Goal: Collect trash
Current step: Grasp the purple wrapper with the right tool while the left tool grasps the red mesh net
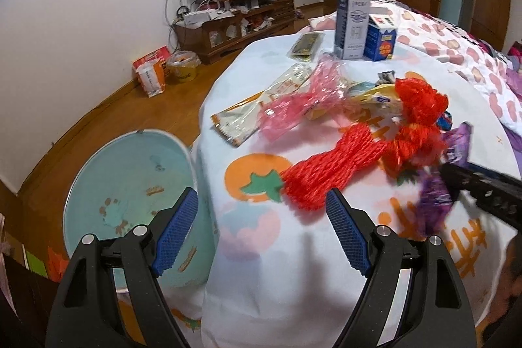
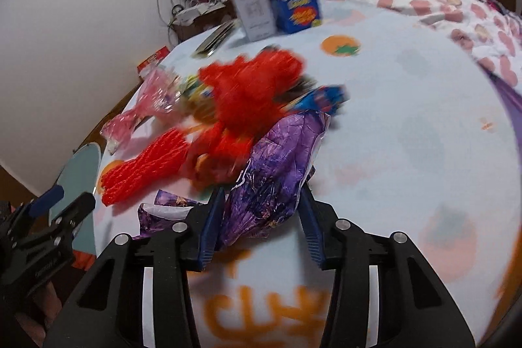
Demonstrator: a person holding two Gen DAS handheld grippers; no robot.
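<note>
While the purple foil wrapper (image 2: pixel 277 172) lies on the bed (image 2: pixel 407 106) straight ahead of the right tongs (image 2: pixel 262 207), its crumpled lower end is already taken in between the two blue pads, and its long axis runs away from them toward the far right. The left pad appears to be touching the foil, but a gap is seen at the right pad, so the right tongs are judged to be parted around the wrapper and not yet clenched on it, though blur makes this uncertain. The left tongs (image 1: pixel 262 201) are spread wide with nothing between them. Just beyond them, slightly to the right, the red mesh net (image 1: pixel 329 175) is stretched out, its long axis running from near left to far right, where it bunches up against the other wrappers. The teal bin (image 1: pixel 130 185) stands on the floor at the near left, beside the bed's edge. The right tongs are the nearer to the purple wrapper, the left tongs to the net; a closing of the right pads is judged to be what comes next
</note>
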